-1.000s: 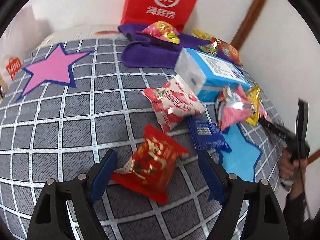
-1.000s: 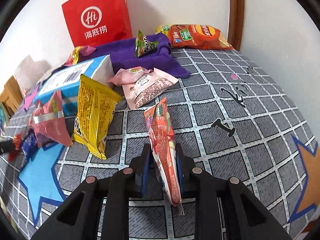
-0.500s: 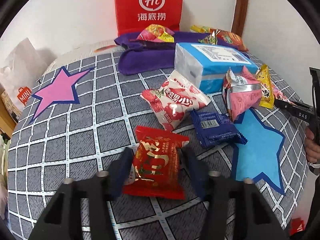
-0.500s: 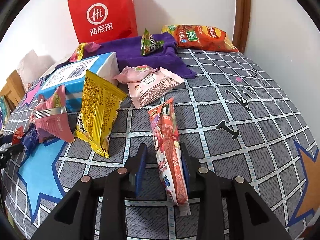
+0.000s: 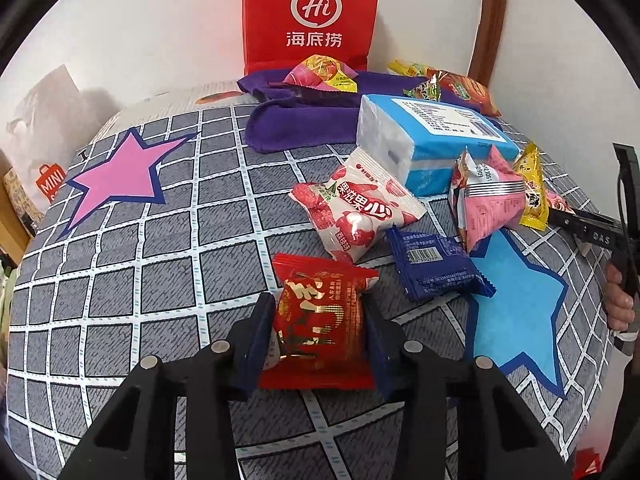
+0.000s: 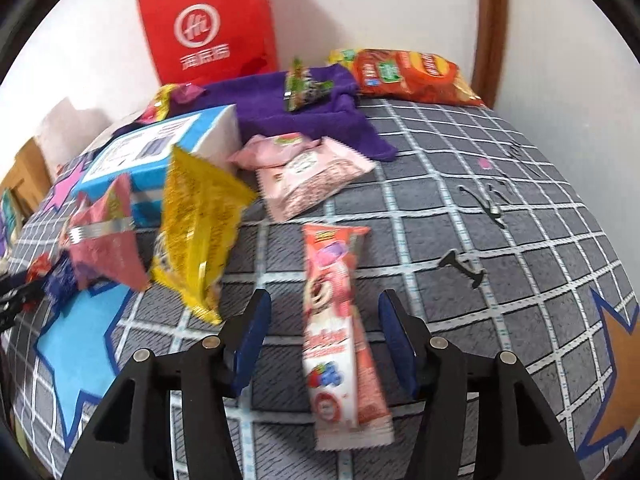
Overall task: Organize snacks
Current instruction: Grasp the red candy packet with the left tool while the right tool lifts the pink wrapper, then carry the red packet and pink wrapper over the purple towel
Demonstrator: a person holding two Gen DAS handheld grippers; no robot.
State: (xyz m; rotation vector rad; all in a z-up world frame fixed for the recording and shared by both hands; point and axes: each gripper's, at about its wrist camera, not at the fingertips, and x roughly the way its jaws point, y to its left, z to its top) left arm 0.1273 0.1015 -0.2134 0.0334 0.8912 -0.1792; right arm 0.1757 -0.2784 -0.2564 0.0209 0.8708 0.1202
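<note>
Left gripper (image 5: 318, 334): blue-padded jaws have just been closing and now pinch a glossy red foil snack packet with gold print (image 5: 320, 320) by its two sides, over the grey grid-patterned cloth surface (image 5: 132, 264).

Right gripper (image 6: 322, 338): jaws have just been opening and now stand spread; a long pink tube-shaped snack packet (image 6: 340, 332) lies flat on the cloth between them, touched by neither pad.

Near the red packet: a white-and-red strawberry-print pouch (image 5: 356, 210) and a dark blue flat wrapper (image 5: 434, 266), just beyond it.

Beside the pink tube: a crinkled yellow foil bag (image 6: 196, 224), tilted, to its left.

Far edge: a red paper carrier bag with white logo (image 5: 310, 16) upright against the wall, behind a purple towel (image 5: 296, 126).
</note>
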